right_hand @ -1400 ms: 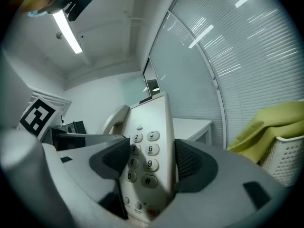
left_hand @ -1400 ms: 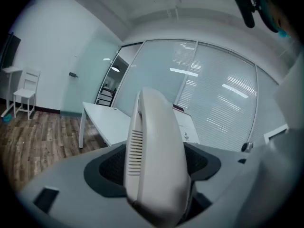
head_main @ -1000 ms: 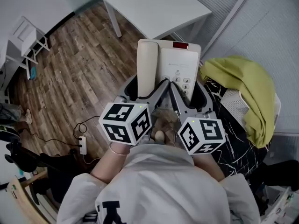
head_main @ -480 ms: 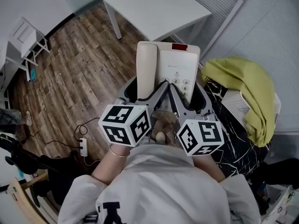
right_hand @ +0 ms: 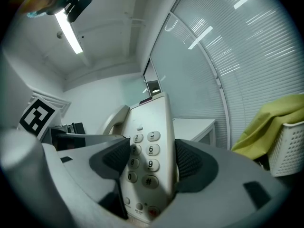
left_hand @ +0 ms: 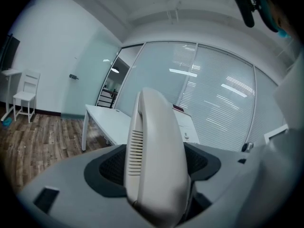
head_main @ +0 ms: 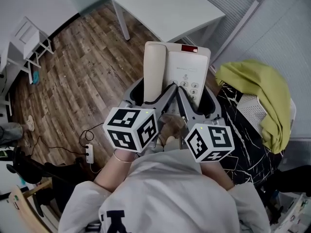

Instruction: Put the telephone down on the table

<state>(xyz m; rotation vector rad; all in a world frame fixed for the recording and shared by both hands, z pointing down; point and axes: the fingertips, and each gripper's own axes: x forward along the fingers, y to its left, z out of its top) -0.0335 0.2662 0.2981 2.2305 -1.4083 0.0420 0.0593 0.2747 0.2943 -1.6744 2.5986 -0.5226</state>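
Both grippers hold the phone by its near end. It's airborne over the floor, and its far end looks just short of the table near edge. Height above the top I can't judge.

- left gripper: clamped across the handset side
- right gripper: clamped on the keypad side, one pad on each side of the keys

Doing the step well, my read:
- carry forward until the whole base is over the tabletop, not just the far end
- the grip is at one end only, so the far end may droop; keep both grippers level so the base lands flat
- lower until it sits, then let go with both together
- back straight out, since a skewed left pull-out could drag the handset off its cradle

The phone is an off-white desk unit. The handset is seated on the left, number keys are on the right, and a red strip sits at the far edge. The plastic is smooth and hard, probably slick, and the ribbed pads should help. No cord is visible.
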